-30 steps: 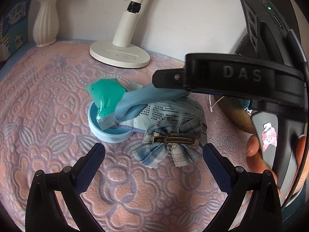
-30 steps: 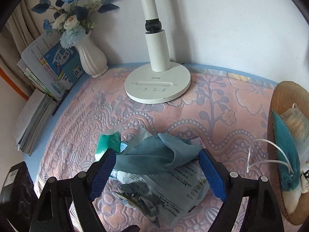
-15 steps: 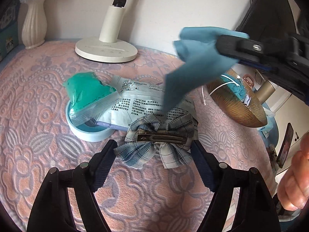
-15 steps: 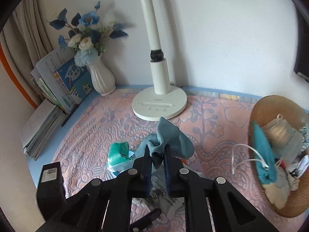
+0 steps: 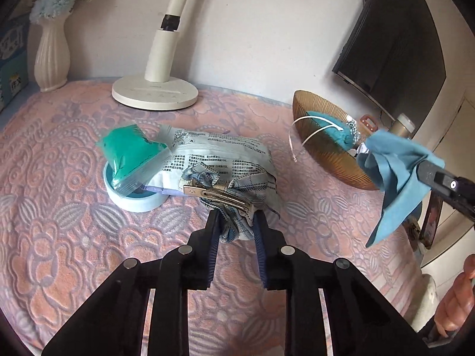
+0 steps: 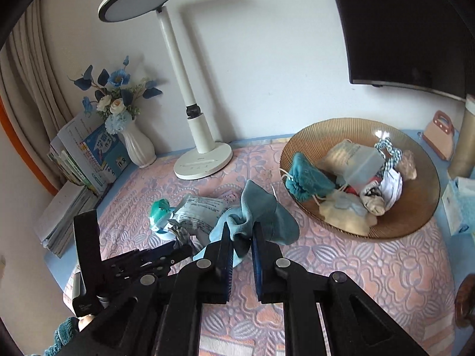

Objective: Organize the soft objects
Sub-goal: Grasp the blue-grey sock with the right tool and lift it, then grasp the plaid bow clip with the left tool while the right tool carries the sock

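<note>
My right gripper (image 6: 241, 231) is shut on a blue cloth (image 6: 261, 210) and holds it in the air left of the brown ribbed bowl (image 6: 415, 225); the cloth also shows at the right of the left wrist view (image 5: 394, 175). The bowl holds several soft items, among them a teal mask (image 6: 308, 182). My left gripper (image 5: 236, 225) is shut on a plaid bow hair clip (image 5: 225, 195), which lies against a printed white packet (image 5: 219, 154) on the pink table cover.
A teal bag (image 5: 130, 151) rests on a light blue round lid (image 5: 133, 201). A white desk lamp (image 5: 154, 95), a white vase with flowers (image 5: 50, 56) and books (image 6: 89, 160) stand at the back. A dark monitor (image 5: 394, 47) hangs at the right.
My right gripper closed on the blue cloth, lifted it off the pile and carried it right toward the bowl. My left gripper moved in and closed on the plaid bow clip.
</note>
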### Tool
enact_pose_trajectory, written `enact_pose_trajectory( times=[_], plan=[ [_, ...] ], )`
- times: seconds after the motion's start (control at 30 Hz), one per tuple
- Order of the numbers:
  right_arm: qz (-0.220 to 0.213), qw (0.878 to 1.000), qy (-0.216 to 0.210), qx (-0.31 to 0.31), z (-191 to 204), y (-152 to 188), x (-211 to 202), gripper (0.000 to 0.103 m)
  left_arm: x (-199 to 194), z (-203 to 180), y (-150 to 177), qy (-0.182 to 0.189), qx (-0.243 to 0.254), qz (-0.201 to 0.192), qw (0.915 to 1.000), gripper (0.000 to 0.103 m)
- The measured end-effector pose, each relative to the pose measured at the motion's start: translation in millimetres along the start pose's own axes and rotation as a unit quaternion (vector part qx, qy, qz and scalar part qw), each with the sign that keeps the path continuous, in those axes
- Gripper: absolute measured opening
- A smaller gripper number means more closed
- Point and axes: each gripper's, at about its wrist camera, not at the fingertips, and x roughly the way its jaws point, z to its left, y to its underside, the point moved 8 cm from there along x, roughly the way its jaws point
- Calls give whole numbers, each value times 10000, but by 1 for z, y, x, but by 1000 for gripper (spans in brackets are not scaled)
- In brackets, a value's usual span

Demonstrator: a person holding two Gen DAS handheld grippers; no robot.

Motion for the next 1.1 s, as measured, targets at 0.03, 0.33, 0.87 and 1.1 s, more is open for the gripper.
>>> enact_pose_trajectory(
  times=[0.03, 0.33, 0.87, 1.1],
  plan=[
    [17, 10000, -51, 76, -2, 3, -4, 11, -6, -1, 1, 52, -12, -41, 10000, 19],
    [315, 9988, -53, 382, -15, 43, -17, 11, -49, -20, 14, 202, 234, -57, 9995, 24],
    [771, 9940, 493, 595, -65, 95, 1, 78, -52, 11, 66, 492, 315, 902, 9942, 100],
    [890, 9946, 297, 442, -62, 105, -5, 84, -10, -19, 54, 62, 1250, 1179, 9851, 91]
  ],
)
